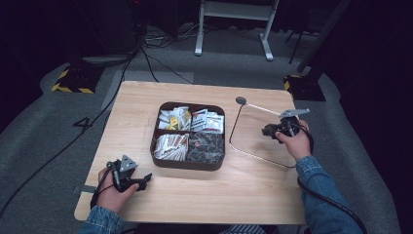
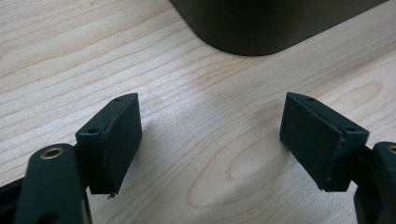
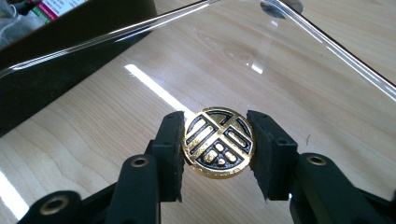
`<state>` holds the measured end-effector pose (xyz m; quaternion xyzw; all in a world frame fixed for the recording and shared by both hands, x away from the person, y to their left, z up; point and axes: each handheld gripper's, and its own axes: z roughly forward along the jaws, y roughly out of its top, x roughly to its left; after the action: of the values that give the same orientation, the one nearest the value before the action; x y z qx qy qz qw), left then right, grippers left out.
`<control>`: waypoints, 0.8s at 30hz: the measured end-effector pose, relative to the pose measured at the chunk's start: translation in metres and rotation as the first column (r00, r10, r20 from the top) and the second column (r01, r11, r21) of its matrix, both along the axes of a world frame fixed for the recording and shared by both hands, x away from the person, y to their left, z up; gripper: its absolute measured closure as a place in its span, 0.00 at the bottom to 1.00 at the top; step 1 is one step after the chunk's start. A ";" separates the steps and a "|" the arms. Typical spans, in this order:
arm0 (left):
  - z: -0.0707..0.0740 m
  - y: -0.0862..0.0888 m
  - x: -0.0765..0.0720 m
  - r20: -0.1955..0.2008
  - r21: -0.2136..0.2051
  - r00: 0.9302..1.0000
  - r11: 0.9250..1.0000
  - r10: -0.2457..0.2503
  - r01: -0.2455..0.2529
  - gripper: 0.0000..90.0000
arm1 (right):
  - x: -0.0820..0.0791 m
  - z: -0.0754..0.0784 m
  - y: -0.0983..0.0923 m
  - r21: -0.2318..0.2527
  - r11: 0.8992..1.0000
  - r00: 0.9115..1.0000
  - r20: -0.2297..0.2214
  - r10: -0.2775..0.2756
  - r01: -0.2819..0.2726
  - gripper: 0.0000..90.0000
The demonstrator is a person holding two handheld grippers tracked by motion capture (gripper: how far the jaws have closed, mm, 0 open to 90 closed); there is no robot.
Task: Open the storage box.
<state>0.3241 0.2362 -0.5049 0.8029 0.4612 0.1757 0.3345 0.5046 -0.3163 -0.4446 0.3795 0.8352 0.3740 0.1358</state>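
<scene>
My right gripper (image 3: 218,142) is shut on a round gold-and-black knob (image 3: 218,143), one pad on each side of its edge. The knob belongs to a clear lid (image 3: 299,70), which hangs tilted over the table to the right of the brown tray (image 1: 187,165); in the high view its thin outline (image 1: 233,127) is visible, with the right gripper (image 1: 269,130) at its right side. The left gripper (image 2: 210,140) is open with nothing between its pads, low over the wood near a corner of the tray (image 2: 261,28). In the high view the left gripper (image 1: 146,179) sits at the table's front left.
The tray has several compartments holding sachets and packets (image 1: 191,119). A small grey disc (image 1: 240,100) shows near the lid's far corner. Cables trail from both grippers. Bare wood (image 1: 219,195) lies in front of the tray.
</scene>
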 end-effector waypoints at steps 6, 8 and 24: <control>0.000 0.000 0.000 0.000 0.000 1.000 1.000 0.000 0.000 0.24 | 0.000 -0.014 -0.001 -0.001 1.000 1.000 -0.019 -0.002 0.001 0.66; 0.000 0.000 0.000 0.000 0.000 1.000 1.000 0.000 0.000 0.24 | 0.001 -0.019 0.000 0.000 1.000 1.000 -0.026 -0.003 0.003 0.66; 0.000 0.000 0.000 0.000 0.000 1.000 1.000 0.000 0.000 0.24 | -0.002 -0.039 0.002 -0.023 1.000 0.999 -0.046 -0.008 0.007 0.65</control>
<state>0.3240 0.2362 -0.5049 0.8029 0.4612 0.1756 0.3344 0.5027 -0.3147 -0.4832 0.3897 0.8409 0.3550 0.1223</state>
